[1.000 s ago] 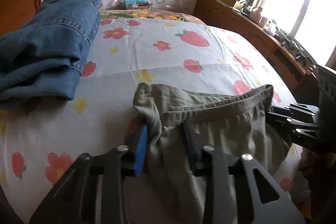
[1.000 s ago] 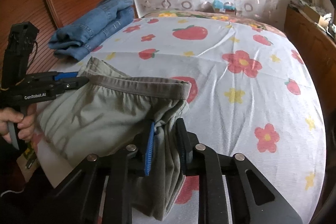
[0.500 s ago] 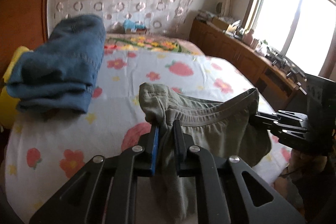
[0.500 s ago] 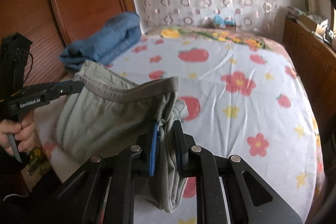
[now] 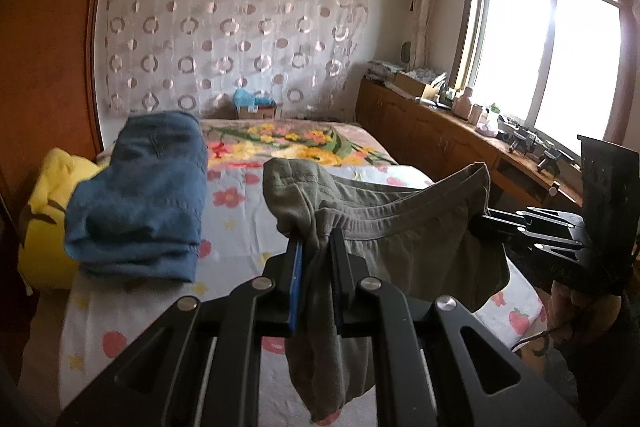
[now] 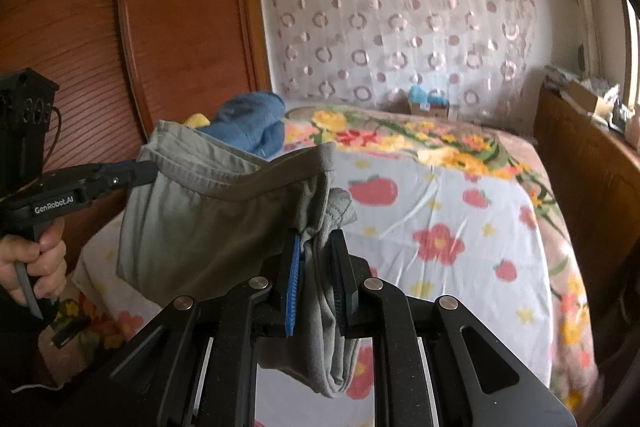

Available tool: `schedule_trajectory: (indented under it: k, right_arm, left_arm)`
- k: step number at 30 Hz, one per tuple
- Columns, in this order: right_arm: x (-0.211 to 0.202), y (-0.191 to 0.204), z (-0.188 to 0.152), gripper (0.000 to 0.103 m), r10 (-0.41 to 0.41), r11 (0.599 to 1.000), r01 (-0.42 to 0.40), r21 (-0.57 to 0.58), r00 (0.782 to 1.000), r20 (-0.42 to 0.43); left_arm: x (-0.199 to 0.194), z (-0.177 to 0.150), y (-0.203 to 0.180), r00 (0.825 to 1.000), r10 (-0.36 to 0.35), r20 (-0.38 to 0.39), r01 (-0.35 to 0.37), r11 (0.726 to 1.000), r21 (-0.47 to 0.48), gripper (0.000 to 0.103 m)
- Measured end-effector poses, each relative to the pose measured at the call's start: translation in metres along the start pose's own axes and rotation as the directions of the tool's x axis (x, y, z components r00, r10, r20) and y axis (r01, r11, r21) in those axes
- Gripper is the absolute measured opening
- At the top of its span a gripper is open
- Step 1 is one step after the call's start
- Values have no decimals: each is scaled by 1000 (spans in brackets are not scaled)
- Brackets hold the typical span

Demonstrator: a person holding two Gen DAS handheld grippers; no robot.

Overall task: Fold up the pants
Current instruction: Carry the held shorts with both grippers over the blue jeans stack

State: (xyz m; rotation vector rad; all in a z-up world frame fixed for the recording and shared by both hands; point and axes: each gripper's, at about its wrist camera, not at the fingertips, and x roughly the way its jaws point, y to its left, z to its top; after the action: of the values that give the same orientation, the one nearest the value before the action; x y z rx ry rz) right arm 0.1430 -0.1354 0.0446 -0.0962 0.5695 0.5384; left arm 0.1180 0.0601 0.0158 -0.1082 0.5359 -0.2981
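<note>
White lettering reading "GenRobot.AI" is showing on the side of the left gripper (image 6: 138, 173), which a hand (image 6: 30, 263) is holding beside the bed (image 6: 440, 211). Both tools are gripping the olive-grey pants (image 5: 400, 227): the left gripper's jaws are pinching one bunched corner of the waistband, the right gripper (image 6: 316, 267) is clamping the other, and the garment is hanging stretched between them above the bed's near edge. A strawberry-and-flower sheet is covering the bed. Folded blue jeans (image 5: 148, 199) are lying on the bed's far left side, next to what may be a yellow pillow (image 5: 48, 219). Behind the bed a circle-patterned curtain (image 5: 232, 43) is hanging; a sunlit window (image 5: 548, 55) is glowing to the bed's right.
</note>
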Motion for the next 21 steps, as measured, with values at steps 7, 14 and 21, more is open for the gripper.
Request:
schedule_trajectory:
  k: [7,14,21]
  right_arm:
    - [-15,12,21,12,-1,999,2,-36,999,46]
    - [-23,24,39,12,8,998,-3,-64,997,78]
    - [-19,33,54,12,22,996,-14,-87,996,88]
  left_arm:
    - [-22,13,0,999,11,42,-12,1000,21,9]
    - [-36,22,4,997,26,72,-28,999,32,9]
    - [-38,30,17,996,49,80,-52,998,32,9]
